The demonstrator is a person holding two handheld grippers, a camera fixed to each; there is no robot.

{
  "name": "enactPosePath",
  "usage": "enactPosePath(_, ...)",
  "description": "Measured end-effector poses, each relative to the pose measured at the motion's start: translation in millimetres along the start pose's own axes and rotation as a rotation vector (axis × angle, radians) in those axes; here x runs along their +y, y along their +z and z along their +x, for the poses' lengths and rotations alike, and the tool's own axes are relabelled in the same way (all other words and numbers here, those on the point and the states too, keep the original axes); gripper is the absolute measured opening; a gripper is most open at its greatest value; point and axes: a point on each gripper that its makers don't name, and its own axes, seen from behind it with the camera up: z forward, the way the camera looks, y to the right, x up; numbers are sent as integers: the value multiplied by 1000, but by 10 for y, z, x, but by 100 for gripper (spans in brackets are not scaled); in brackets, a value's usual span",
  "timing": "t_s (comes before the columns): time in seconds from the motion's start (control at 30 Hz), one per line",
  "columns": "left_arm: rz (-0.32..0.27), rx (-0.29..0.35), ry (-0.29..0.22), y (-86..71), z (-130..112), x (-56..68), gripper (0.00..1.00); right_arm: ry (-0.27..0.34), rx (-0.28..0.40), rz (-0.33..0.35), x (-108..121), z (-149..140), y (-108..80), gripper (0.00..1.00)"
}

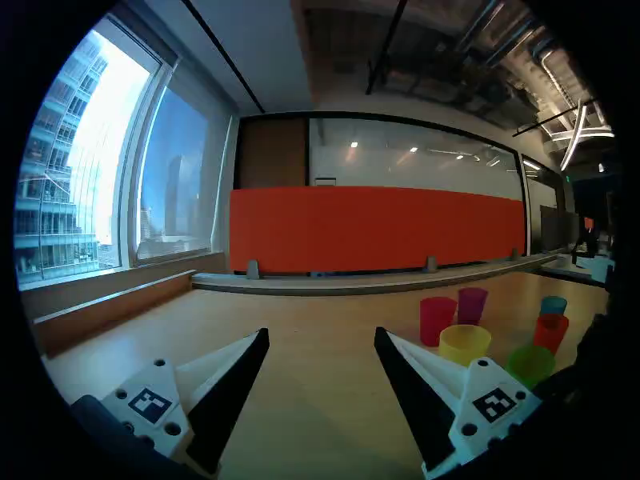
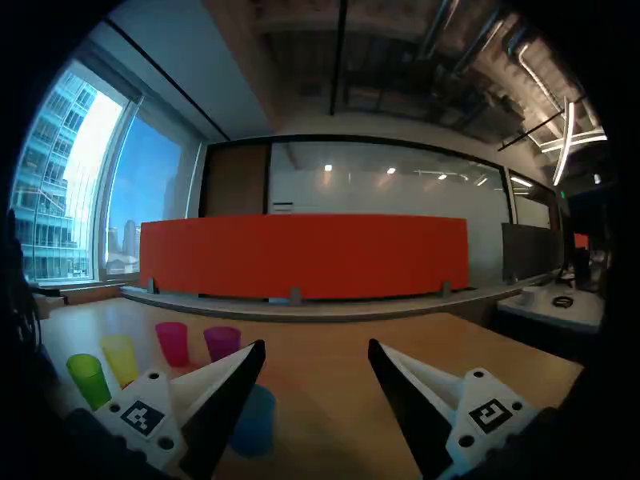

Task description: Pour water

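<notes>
Several coloured plastic cups stand on the wooden table point(image 1: 320, 384). In the left gripper view they cluster at the right: a pink cup point(image 1: 437, 319), a purple cup point(image 1: 472, 304), a yellow cup point(image 1: 464, 344), a green cup point(image 1: 530, 365), an orange cup point(image 1: 551, 332) and a teal cup point(image 1: 553, 305). My left gripper point(image 1: 320, 336) is open, to the left of them, holding nothing. In the right gripper view, a green cup point(image 2: 88, 380), yellow cup point(image 2: 120, 358), pink cup point(image 2: 172, 342) and purple cup point(image 2: 222, 342) stand at the left. A blue cup point(image 2: 254, 420) sits beside my open right gripper point(image 2: 316, 346), partly behind its left finger.
An orange divider panel point(image 1: 376, 228) runs along the table's far edge. Large windows point(image 1: 80, 184) fill the left wall. A second desk point(image 2: 552, 308) with a monitor stands at the right. Bare tabletop stretches ahead of both grippers.
</notes>
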Motion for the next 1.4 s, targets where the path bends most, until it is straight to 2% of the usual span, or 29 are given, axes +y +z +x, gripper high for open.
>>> enactPosePath(0.87, 0, 0, 0, 0, 6, -4, 98, 2, -45, -22, 88, -207, 41, 99)
enactPosePath(1.4, -1, 0, 0, 12, -1, -8, 98, -7, -51, -17, 69, -212, 51, 99)
